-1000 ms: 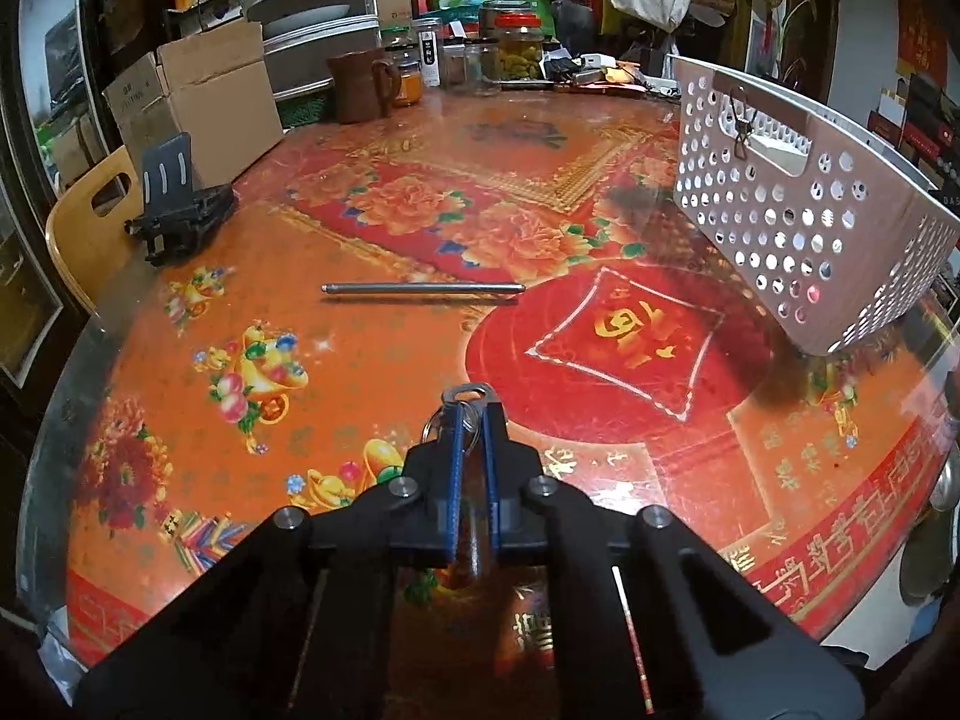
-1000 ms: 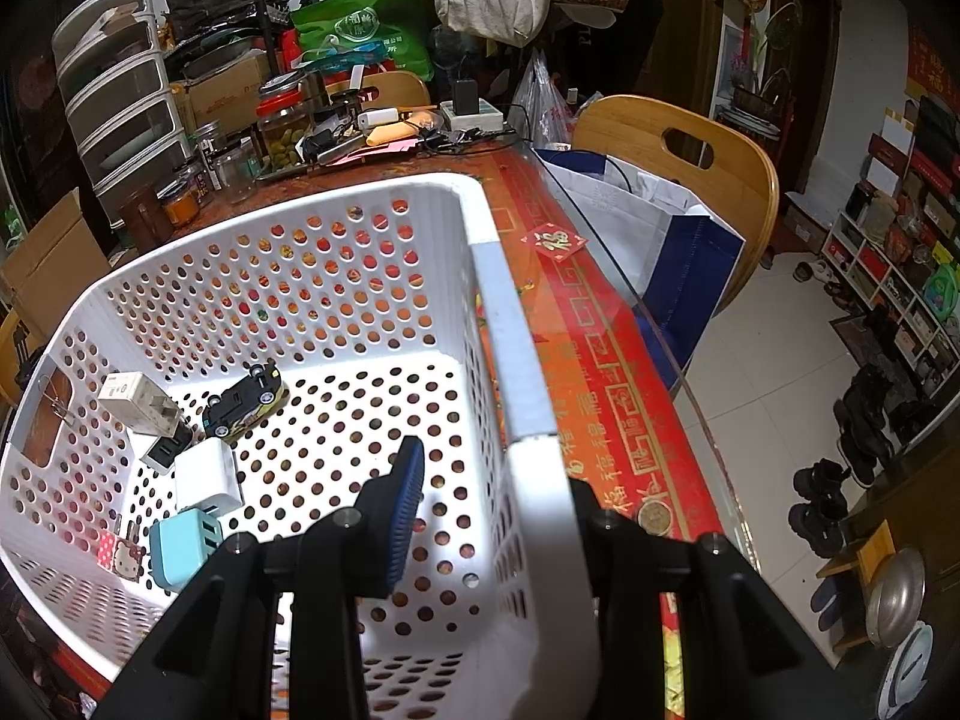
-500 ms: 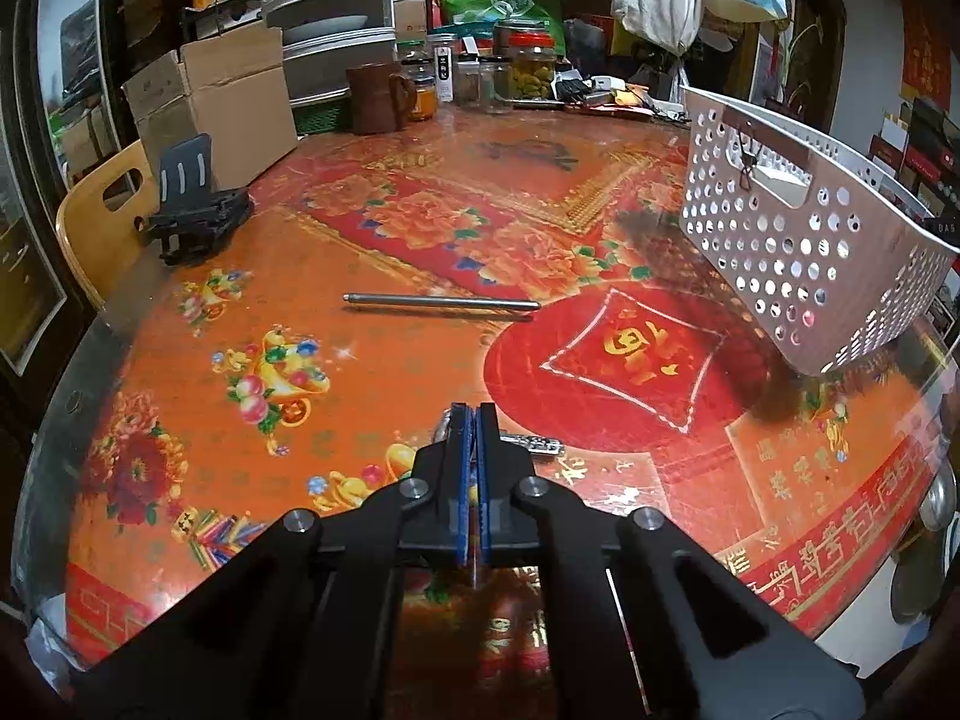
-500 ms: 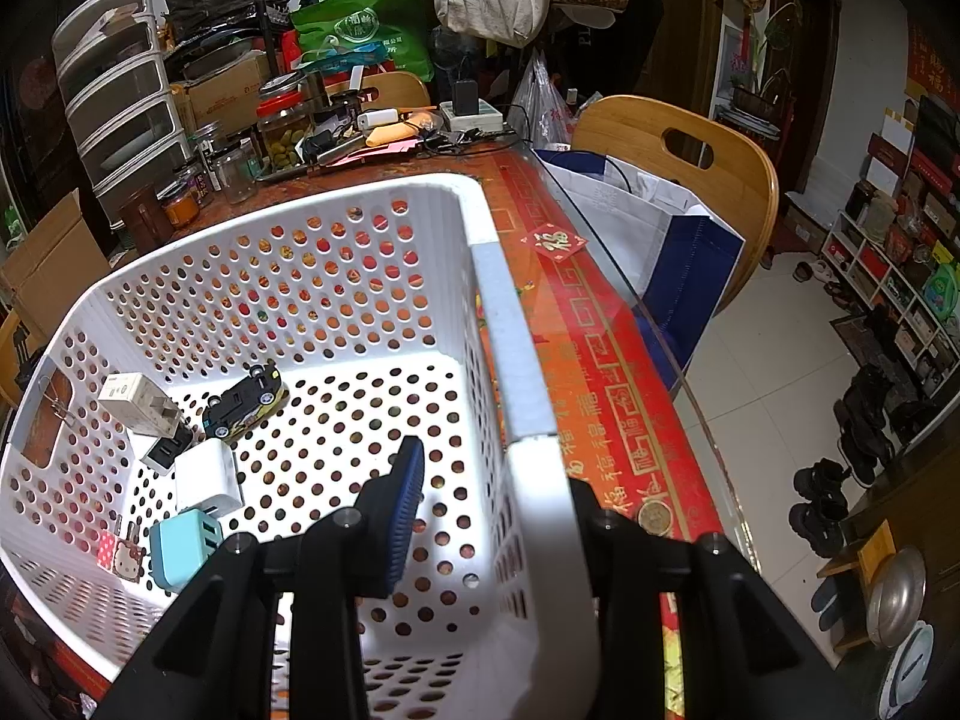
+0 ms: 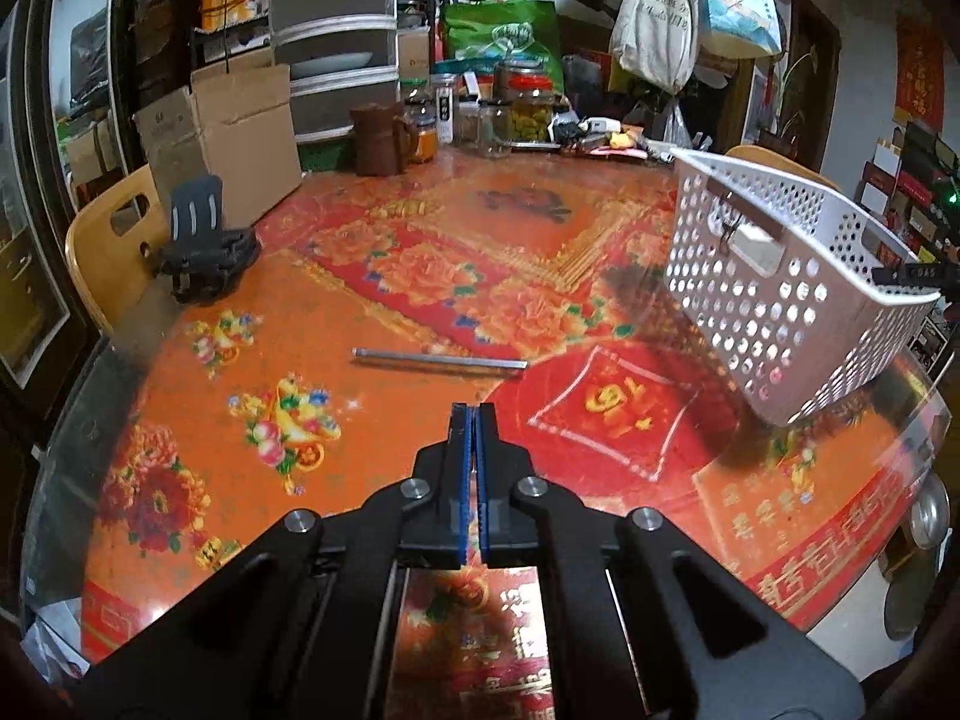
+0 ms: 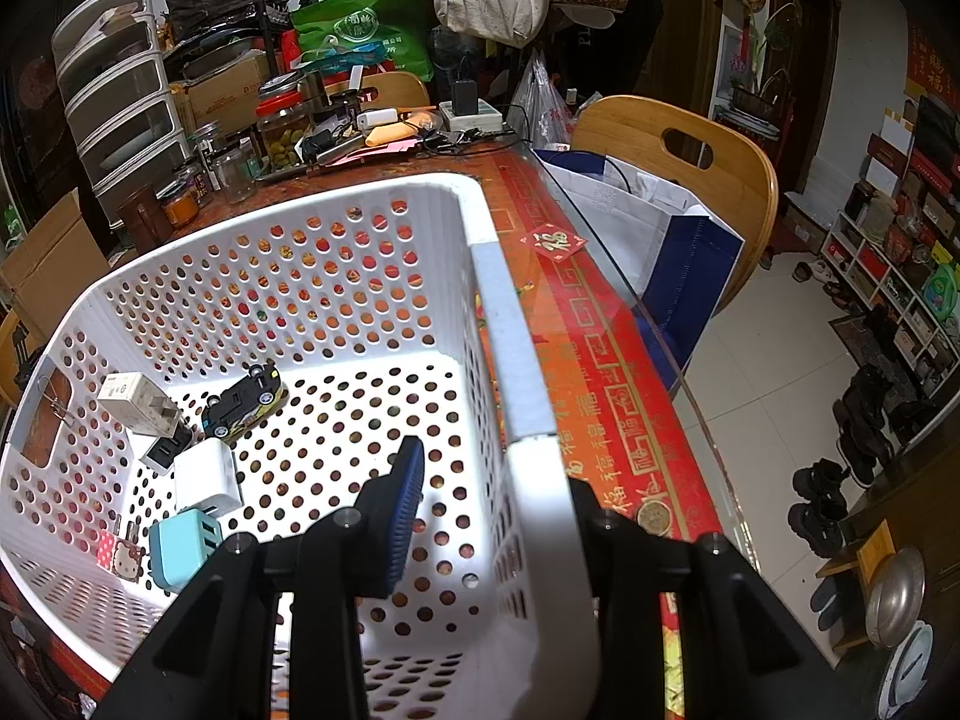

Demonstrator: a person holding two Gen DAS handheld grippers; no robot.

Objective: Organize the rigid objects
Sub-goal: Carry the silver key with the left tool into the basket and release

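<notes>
Left wrist view, from left to right. At 10 o'clock of the left gripper (image 5: 472, 420), well apart: black folding stand (image 5: 204, 246) on the worktop (image 5: 336, 324). At 12 o'clock, near the fingertips: metal rod (image 5: 441, 360), lying flat and crosswise, untouched. Left gripper closed, blue pads pressed together, nothing visible between them. At 2 o'clock: white perforated basket (image 5: 780, 276), tilted, near edge raised off the worktop.

Right wrist view, from left to right. On the basket floor, gathered at 9 to 10 o'clock of the right gripper (image 6: 498, 474): Hello Kitty trinket (image 6: 120, 549), white charger (image 6: 135, 396), blue adapter (image 6: 183, 546), white adapter (image 6: 207, 474), toy car (image 6: 243, 399). Right gripper clamped on the basket's side wall (image 6: 516, 360), one finger inside, the other outside.

Progress, as a judgement: well advanced, with several small items already collected. Left to do: the rod, and possibly the stand, not yet in the basket.
</notes>
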